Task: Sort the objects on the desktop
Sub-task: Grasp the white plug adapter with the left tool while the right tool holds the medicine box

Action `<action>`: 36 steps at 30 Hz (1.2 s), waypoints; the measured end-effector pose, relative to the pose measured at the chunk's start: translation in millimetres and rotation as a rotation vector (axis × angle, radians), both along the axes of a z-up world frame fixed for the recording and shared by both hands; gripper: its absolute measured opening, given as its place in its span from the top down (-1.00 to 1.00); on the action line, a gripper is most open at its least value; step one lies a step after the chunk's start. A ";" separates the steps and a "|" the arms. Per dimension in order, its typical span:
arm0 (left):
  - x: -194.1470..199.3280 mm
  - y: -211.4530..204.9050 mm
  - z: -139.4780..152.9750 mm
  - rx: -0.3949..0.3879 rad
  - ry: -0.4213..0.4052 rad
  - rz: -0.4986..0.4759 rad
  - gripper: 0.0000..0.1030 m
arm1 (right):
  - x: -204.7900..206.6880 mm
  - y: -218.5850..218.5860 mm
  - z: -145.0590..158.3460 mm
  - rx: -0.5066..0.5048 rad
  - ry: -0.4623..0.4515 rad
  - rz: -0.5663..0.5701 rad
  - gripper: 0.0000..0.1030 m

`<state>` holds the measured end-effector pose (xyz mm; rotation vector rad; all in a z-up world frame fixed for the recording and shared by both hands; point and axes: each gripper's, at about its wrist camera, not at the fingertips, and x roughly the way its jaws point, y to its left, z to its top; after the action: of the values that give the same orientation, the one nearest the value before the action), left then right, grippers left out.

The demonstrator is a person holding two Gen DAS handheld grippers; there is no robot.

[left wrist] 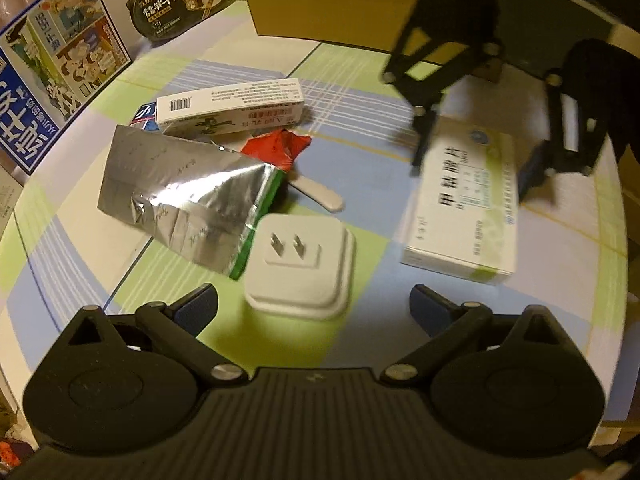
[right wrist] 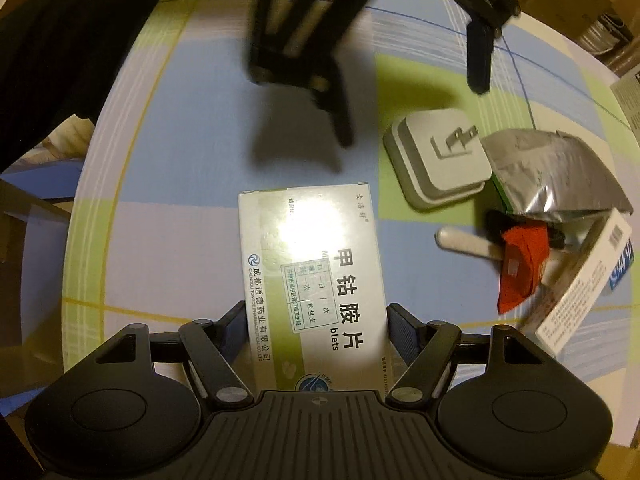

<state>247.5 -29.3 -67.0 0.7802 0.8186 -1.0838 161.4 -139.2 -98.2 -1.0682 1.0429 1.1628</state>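
Your right gripper (right wrist: 316,334) is sitting spread around the near end of the medicine box (right wrist: 312,276), pads (right wrist: 404,336) flanking it, contact unclear. Your left gripper (left wrist: 314,308) is hovering wide open, the white plug adapter (left wrist: 300,268) lying between its fingers. Beyond it, the silver foil pouch (left wrist: 180,192), red packet (left wrist: 280,148) and long white carton (left wrist: 232,108) are piling together on the checked tablecloth (left wrist: 360,140).

black grippers (left wrist: 314,306), blue pads (right wrist: 404,334), seemingly ribbed
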 end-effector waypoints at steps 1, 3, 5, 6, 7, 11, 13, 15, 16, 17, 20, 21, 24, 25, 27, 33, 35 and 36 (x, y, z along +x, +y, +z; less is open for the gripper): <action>3.6 -3.5 -2.5 0.007 0.003 0.013 -0.75 | -0.5 -1.0 0.2 0.000 -0.001 -0.002 -0.36; 11.6 -10.1 -7.9 0.021 0.030 0.027 -0.42 | -2.2 -2.0 0.7 -0.001 -0.007 -0.002 -0.36; 15.4 -13.9 -11.4 0.021 0.041 0.026 -0.41 | -3.4 -1.9 0.8 -0.004 -0.007 -0.005 -0.36; 16.4 -15.6 -13.0 0.021 0.035 0.026 -0.43 | -4.2 -2.0 0.9 -0.005 -0.007 -0.007 -0.36; 16.9 -16.4 -13.7 0.015 0.034 0.030 -0.42 | -4.9 -1.7 0.6 -0.008 -0.009 -0.010 -0.36; 15.2 -16.6 -12.7 -0.007 0.039 0.081 -0.22 | -4.1 0.6 -0.5 -0.014 -0.013 -0.086 -0.36; 8.9 -15.2 -12.1 -0.007 0.043 0.117 -0.21 | -4.6 -0.5 0.2 -0.013 -0.020 -0.157 -0.36; -0.9 -13.3 -10.8 -0.008 0.052 0.168 -0.21 | -8.3 -2.8 1.0 -0.009 -0.023 -0.222 -0.36; -6.1 -12.2 -9.7 -0.006 0.055 0.196 -0.21 | -8.8 -4.6 1.5 -0.007 -0.019 -0.275 -0.35; -12.9 -11.6 -8.9 -0.001 0.055 0.231 -0.21 | -9.5 -7.5 1.9 -0.003 -0.017 -0.339 -0.35; -40.0 -10.3 -7.1 0.001 0.060 0.310 -0.21 | -15.5 -22.2 3.3 0.028 -0.008 -0.557 -0.35; -48.0 -10.1 -7.1 0.002 0.059 0.342 -0.21 | -18.6 -27.4 4.1 0.042 -0.013 -0.620 -0.35; -73.3 -9.7 -5.4 -0.027 0.075 0.457 -0.21 | -31.2 -44.5 6.8 0.087 -0.033 -0.827 -0.35; -81.3 -10.4 -4.8 -0.039 0.082 0.496 -0.21 | -36.3 -49.6 8.0 0.108 -0.035 -0.888 -0.36; -98.2 -14.9 -4.6 -0.049 0.072 0.544 -0.21 | -45.2 -58.5 12.3 0.150 -0.036 -0.989 -0.36; -138.3 -27.1 -10.6 -0.070 0.009 0.624 -0.22 | -80.1 -67.0 28.5 0.186 -0.110 -1.029 -0.50; -141.9 -26.2 -11.3 -0.090 0.031 0.638 -0.28 | -88.9 -64.4 22.0 0.207 -0.159 -1.004 -0.68; -144.0 -25.8 -11.6 -0.093 0.028 0.641 -0.32 | -94.2 -66.6 21.4 0.223 -0.178 -1.003 -0.69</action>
<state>103.5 -55.1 -78.6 0.3763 0.9474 -0.5532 67.2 -205.8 -76.8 -0.3453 1.0694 0.3403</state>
